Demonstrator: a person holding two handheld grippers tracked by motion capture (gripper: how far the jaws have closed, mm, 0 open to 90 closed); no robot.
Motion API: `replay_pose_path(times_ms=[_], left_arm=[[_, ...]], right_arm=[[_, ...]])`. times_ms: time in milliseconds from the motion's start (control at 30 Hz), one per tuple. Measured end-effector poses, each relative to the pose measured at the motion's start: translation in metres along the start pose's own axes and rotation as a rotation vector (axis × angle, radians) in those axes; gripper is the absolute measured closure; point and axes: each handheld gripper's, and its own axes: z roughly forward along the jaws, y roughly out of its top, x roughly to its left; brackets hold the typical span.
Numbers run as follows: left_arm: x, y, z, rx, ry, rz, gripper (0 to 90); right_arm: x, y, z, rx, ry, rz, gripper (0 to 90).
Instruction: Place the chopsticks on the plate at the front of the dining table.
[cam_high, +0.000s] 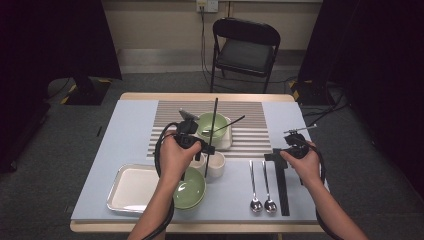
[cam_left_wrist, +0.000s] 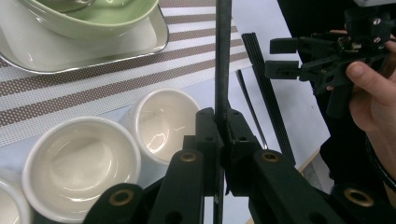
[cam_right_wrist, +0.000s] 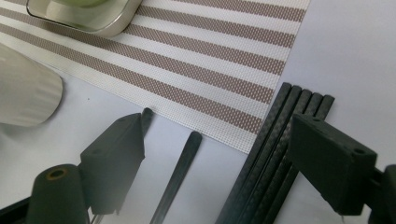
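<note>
Chopstick clamped upright in left gripper jaws; right gripper jaws open above striped placemat, grey table.

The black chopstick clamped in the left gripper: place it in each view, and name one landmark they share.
High view: the thin black chopstick stands near upright at centre, crossing the green bowl on the steel tray.
Left gripper view: it rises from the shut fingers up the middle.
Right gripper view: I cannot pick it out.
Shared landmark: the brown-and-white striped placemat.
</note>
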Motion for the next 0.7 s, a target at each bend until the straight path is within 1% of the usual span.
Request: replay_pose_path(times_ms=[67, 100, 133, 200, 267, 300, 333, 367, 400, 433, 500, 567, 600, 633, 700], left_arm=[[0.001, 0.000, -0.002, -0.001, 0.008, 0.001, 86.2], [0.001, 0.001, -0.002, -0.003, 0.001, -0.003, 86.2], [0.002, 0.001, -0.003, -0.003, 0.002, 0.002, 86.2], [0.002, 0.001, -0.003, -0.003, 0.005, -0.004, 86.2], [0.003, 0.002, -0.004, -0.011, 0.010, -0.008, 86.2], [0.004, 0.002, -0.005, -0.005, 0.009, -0.007, 86.2], [0.004, 0.002, -0.005, -0.008, 0.003, -0.011, 86.2], [0.004, 0.002, -0.006, -0.011, 0.006, -0.013, 86.2], [0.005, 0.002, -0.007, -0.011, 0.016, -0.007, 86.2], [0.005, 0.003, -0.008, -0.014, 0.008, -0.007, 86.2], [0.005, 0.003, -0.009, -0.012, 0.011, -0.006, 86.2], [0.006, 0.004, -0.010, -0.015, 0.010, -0.004, 86.2], [0.005, 0.004, -0.011, -0.015, 0.012, -0.012, 86.2], [0.005, 0.004, -0.011, -0.017, 0.015, -0.020, 86.3], [0.007, 0.004, -0.012, -0.016, 0.017, -0.017, 86.2]], right_arm=[[-0.001, -0.002, 0.001, 0.002, -0.010, -0.009, 18.0], [-0.001, -0.003, 0.002, 0.003, -0.017, -0.013, 17.9], [-0.002, -0.003, 0.002, 0.004, -0.025, -0.012, 17.9], [-0.003, -0.005, 0.002, 0.005, -0.023, -0.011, 17.8], [-0.003, -0.006, 0.002, 0.012, -0.036, -0.014, 17.8], [-0.004, -0.007, 0.003, 0.010, -0.039, -0.020, 17.7], [-0.004, -0.007, 0.003, 0.009, -0.035, -0.017, 17.6], [-0.005, -0.008, 0.003, 0.008, -0.036, -0.017, 17.6], [-0.006, -0.009, 0.003, 0.011, -0.037, -0.014, 17.6], [-0.007, -0.009, 0.004, 0.013, -0.038, -0.011, 17.7], [-0.008, -0.010, 0.004, 0.013, -0.039, -0.011, 17.6], [-0.009, -0.011, 0.003, 0.015, -0.052, -0.014, 17.6], [-0.010, -0.011, 0.003, 0.014, -0.048, -0.018, 17.5], [-0.010, -0.012, 0.003, 0.015, -0.051, -0.012, 17.5], [-0.010, -0.013, 0.004, 0.017, -0.065, -0.023, 17.5]])
